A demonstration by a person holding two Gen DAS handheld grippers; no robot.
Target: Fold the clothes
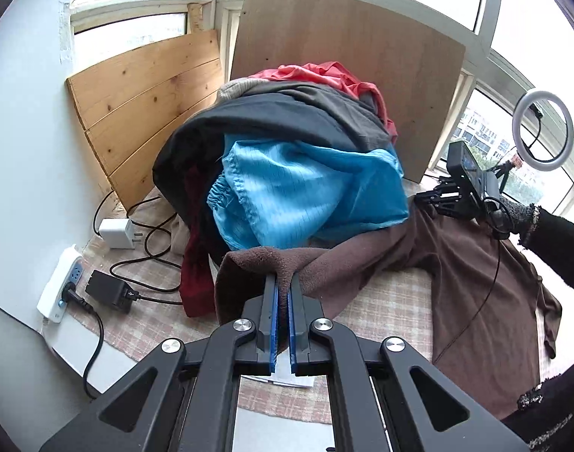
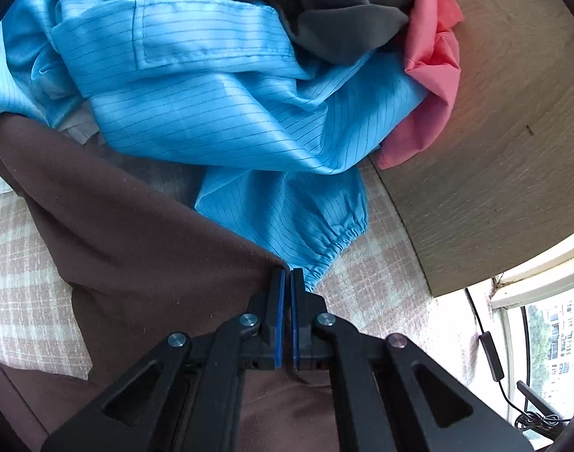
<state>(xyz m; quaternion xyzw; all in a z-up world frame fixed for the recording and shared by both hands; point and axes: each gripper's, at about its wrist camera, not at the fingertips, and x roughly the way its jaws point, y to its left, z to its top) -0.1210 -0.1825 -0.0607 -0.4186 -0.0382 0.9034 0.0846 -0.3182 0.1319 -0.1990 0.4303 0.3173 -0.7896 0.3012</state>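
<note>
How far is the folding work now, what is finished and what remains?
Done: no folded garment shows in either view. In hand: the left gripper and the right gripper are each shut on an edge of the brown garment, which lies partly spread on the checked cloth. Left: folding it, then the pile behind, with the blue garment, dark grey and pink clothes.

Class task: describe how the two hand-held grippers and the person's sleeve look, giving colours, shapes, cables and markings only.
Each hand-held gripper, left and right, is matte black, with angular link arms having triangular cut-outs, round silver pivot bolts and two narrow fingers faced with blue pads. No markings show. Seen from the left wrist, the right unit carries a boxy black camera block and a thin black cable. The sleeve is black with a speckled cuff.
</note>
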